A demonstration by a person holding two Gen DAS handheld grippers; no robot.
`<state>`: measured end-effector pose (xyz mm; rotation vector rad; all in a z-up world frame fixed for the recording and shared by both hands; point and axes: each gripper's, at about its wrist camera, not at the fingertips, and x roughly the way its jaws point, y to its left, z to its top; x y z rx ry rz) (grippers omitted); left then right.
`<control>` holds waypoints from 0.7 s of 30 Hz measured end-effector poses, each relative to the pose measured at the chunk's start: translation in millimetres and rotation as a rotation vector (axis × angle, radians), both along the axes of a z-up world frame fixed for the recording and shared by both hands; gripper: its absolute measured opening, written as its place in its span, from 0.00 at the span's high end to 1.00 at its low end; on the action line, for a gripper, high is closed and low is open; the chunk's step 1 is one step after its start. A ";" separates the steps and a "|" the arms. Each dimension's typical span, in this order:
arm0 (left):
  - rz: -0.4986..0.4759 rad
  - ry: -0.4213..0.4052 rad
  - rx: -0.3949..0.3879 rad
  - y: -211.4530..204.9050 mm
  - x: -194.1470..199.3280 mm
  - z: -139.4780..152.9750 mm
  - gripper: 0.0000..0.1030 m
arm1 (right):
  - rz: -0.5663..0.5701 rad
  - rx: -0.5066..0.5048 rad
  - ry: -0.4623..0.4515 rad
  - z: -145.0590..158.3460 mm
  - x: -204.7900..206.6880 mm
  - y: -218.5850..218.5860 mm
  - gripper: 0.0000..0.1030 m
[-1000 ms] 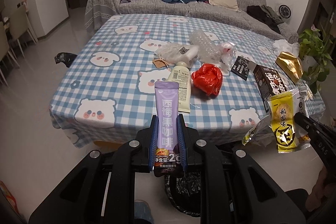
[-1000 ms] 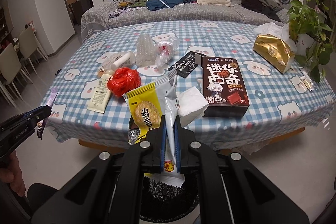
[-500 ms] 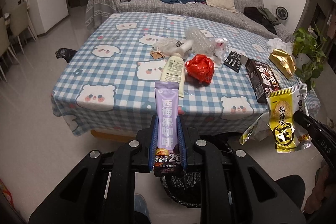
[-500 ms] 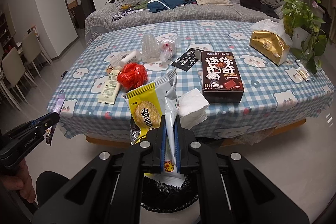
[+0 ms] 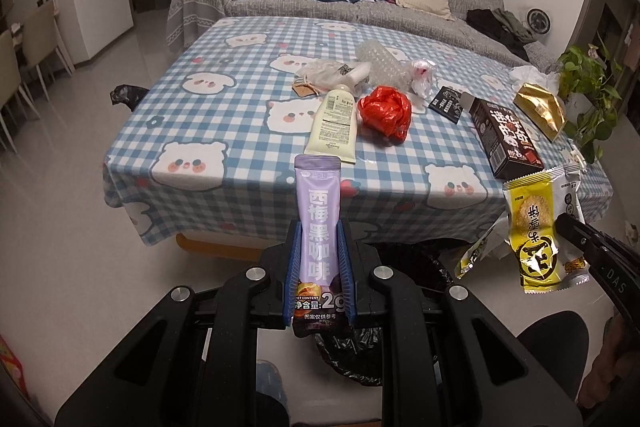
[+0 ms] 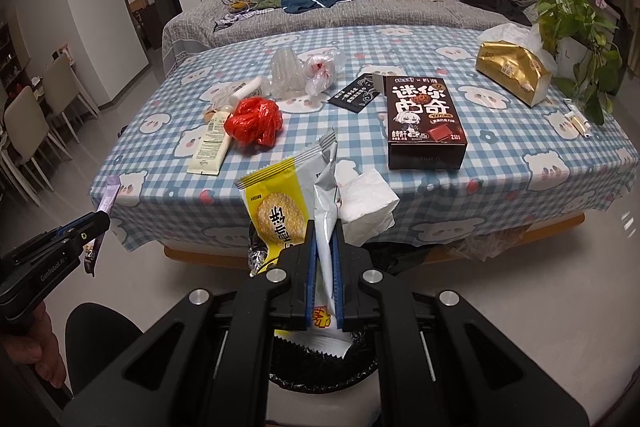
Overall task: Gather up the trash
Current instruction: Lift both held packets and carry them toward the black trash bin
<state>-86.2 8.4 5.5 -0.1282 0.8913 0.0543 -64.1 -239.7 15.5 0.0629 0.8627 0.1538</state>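
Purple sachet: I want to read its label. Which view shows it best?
The left wrist view: the purple sachet faces the camera, upright in the left gripper. The right wrist view shows it edge-on, small, far left.

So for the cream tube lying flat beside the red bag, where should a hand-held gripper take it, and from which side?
Grip the cream tube across its narrow width near the middle, coming down from above on the side away from the red bag. It lies flat and lengthwise on the tablecloth, so only its two long edges offer opposing faces, and the bag crowds its right edge.
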 end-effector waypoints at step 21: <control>-0.011 0.080 0.000 -5.6 -18.8 -57.3 0.83 | 0.006 -0.022 0.101 -58.3 -13.4 2.2 0.94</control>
